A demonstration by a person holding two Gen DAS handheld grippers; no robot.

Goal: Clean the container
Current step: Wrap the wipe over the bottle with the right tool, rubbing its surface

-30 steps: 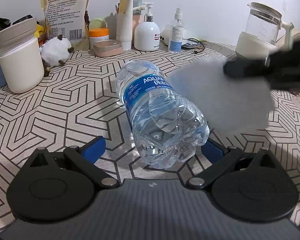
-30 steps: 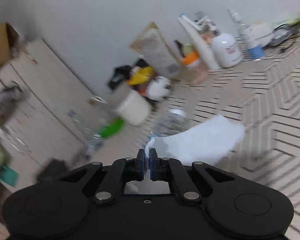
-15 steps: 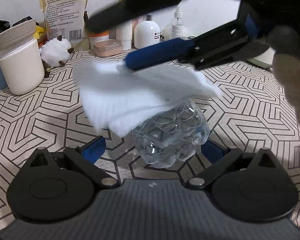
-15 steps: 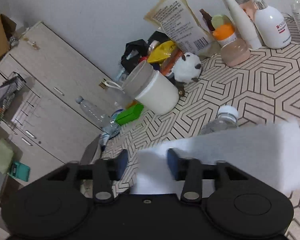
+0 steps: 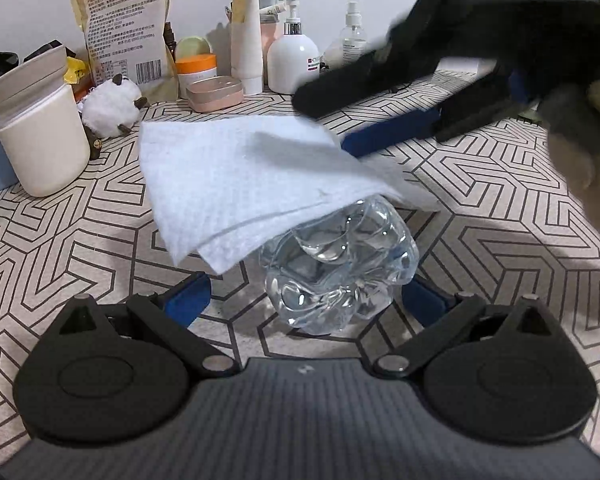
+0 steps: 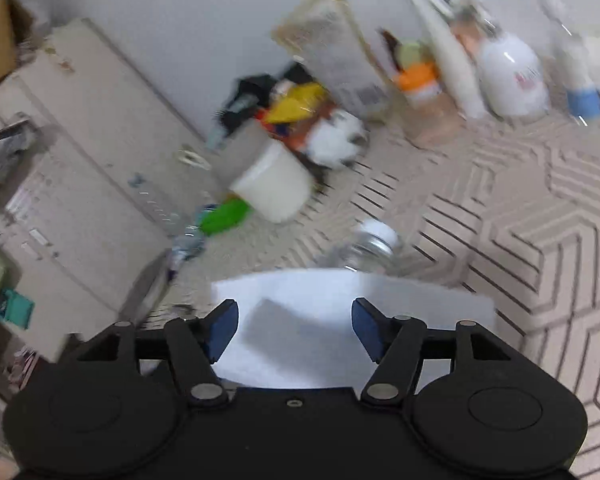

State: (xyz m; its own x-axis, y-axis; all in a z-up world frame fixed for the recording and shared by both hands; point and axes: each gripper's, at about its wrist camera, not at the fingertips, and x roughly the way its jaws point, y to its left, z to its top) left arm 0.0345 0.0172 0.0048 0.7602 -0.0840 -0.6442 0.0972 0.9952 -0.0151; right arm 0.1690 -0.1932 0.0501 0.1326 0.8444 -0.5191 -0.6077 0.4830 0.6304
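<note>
The clear, ribbed plastic water bottle (image 5: 336,264) lies on its side on the table (image 5: 500,248), which wears a beige cloth printed with black hexagon lines. In the left wrist view the bottle's base sits at centre, pointing toward 6 o'clock, between the fingers of the left tongs (image 5: 306,300). These tongs stand open, one blue pad to each side of the base; whether the pads touch it cannot be told. A folded white cloth wipe (image 5: 244,184) drapes over the bottle's upper body and hides the label and neck. In the right wrist view the white cap (image 6: 378,232) shows at 12 o'clock beyond the wipe (image 6: 340,320).

The right tongs (image 6: 294,328) are spread wide, with the wipe lying between and below the fingers, not pinched. In the left wrist view they enter from 2 o'clock, blurred.

Handling, as a judgement:
- The bottle appears to hold water, so expect moderate weight.
- The wall is thin and smooth. It dents under hard squeeze and rolls freely on its side.
- Take hold across the ribbed base or the mid-body, with light force.
- The wipe is soft and limp. Grip it at a folded edge.

Count, left to right in the left wrist view:
- One white cylindrical jar (image 5: 40,136) at 9 o'clock.
- One wipe.
- One bottle on the table.
- One white pump bottle (image 5: 293,62) at 12 o'clock.
</note>
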